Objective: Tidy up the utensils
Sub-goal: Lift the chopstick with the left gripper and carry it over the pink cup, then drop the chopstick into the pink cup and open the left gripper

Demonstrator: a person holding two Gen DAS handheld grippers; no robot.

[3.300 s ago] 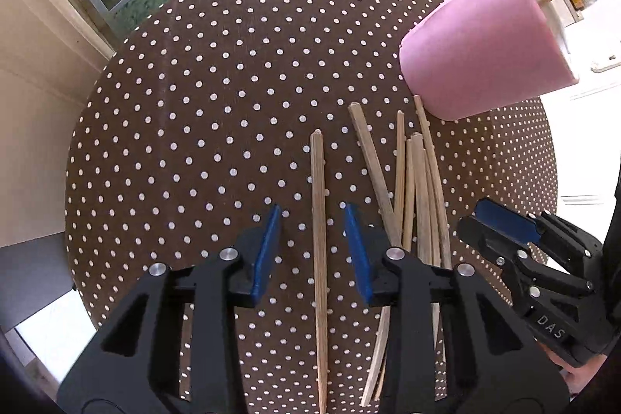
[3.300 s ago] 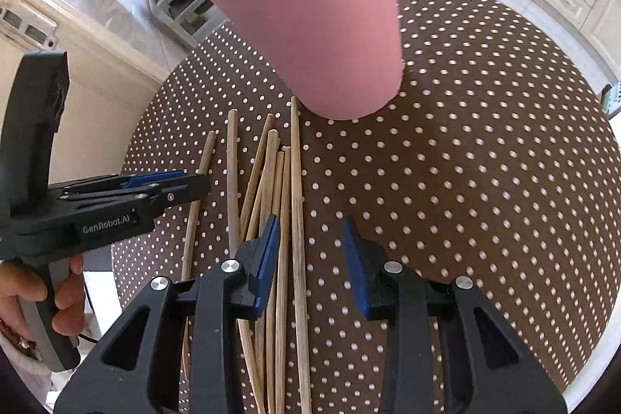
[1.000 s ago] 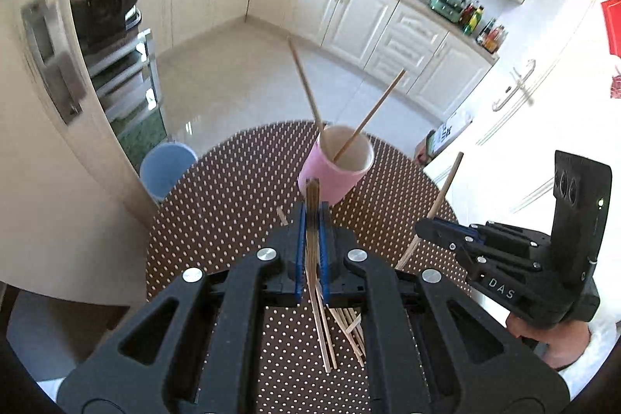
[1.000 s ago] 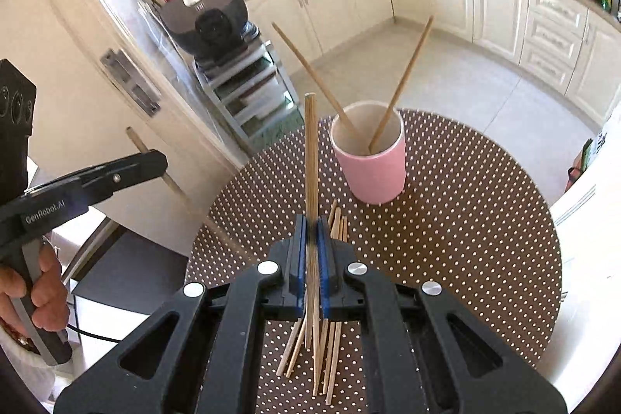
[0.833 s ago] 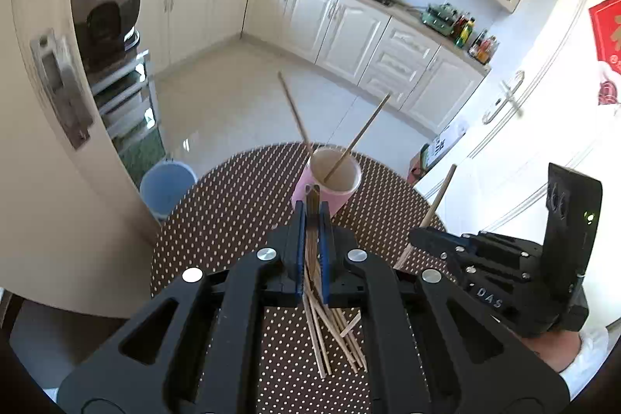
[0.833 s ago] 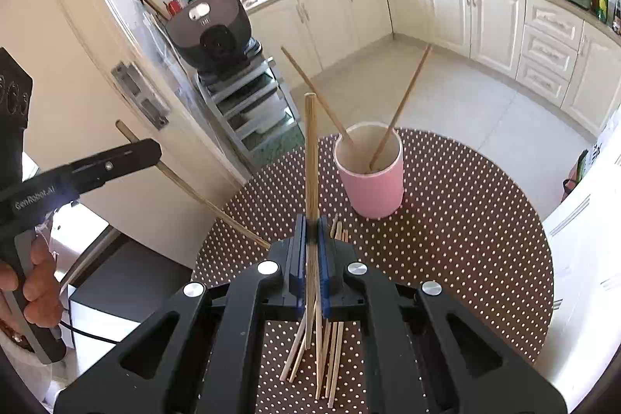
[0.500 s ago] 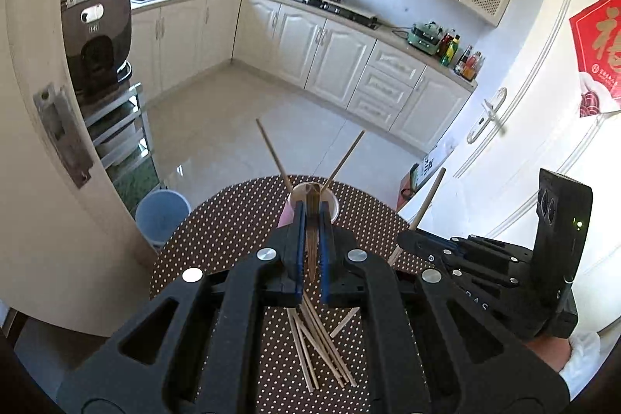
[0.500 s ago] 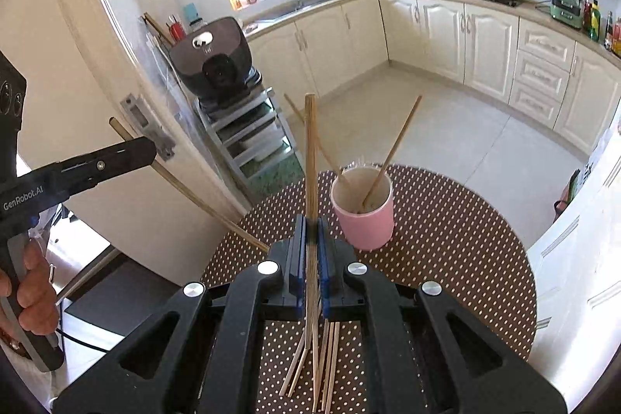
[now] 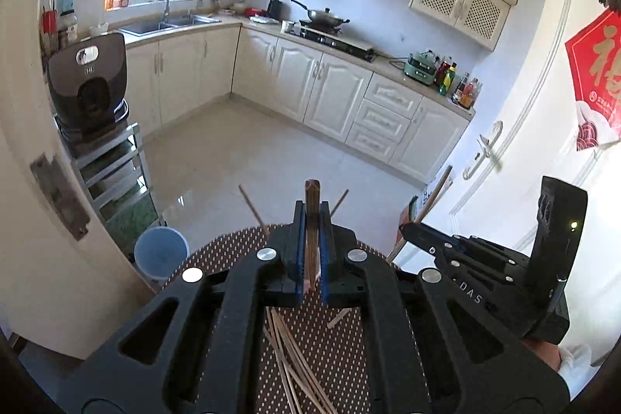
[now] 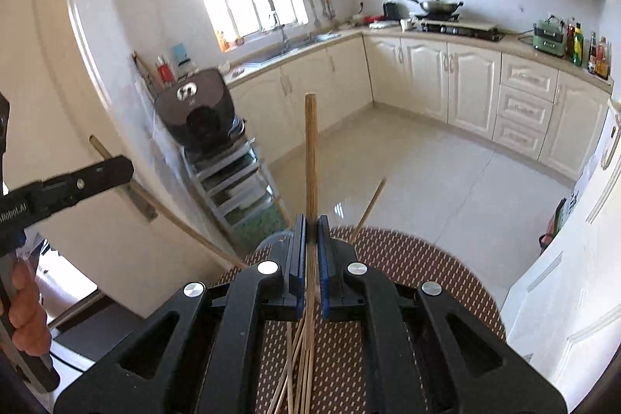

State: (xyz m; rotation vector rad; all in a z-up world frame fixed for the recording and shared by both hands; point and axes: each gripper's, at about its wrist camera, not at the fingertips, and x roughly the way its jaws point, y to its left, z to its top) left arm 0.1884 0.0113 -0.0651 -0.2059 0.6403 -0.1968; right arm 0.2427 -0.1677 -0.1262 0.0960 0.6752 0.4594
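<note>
My left gripper point(image 9: 311, 209) is shut on one wooden chopstick point(image 9: 311, 193), whose end stands just above the jaws. My right gripper point(image 10: 311, 224) is shut on another chopstick point(image 10: 310, 150), which rises well above the jaws. Each gripper shows in the other's view: the right gripper point(image 9: 405, 229) with its stick point(image 9: 432, 198), the left gripper point(image 10: 126, 165) with its stick point(image 10: 186, 227). The pink cup is hidden behind the jaws; only its two slanted chopsticks point(image 9: 250, 202) point(image 10: 370, 202) poke out. Several loose chopsticks point(image 9: 289, 352) point(image 10: 299, 367) lie on the brown dotted round table point(image 9: 217, 253).
Far below the table's edge stands a blue bin point(image 9: 161, 251). A metal rack with a dark appliance point(image 9: 91, 84) is at the left by a pale fridge. A white door point(image 9: 500, 158) is at the right. A hand point(image 10: 23, 313) holds the left gripper's handle.
Both grippers have risen and tipped upward, each keeping its chopstick. The table, the cup and the loose chopsticks have sunk lower and smaller in both views.
</note>
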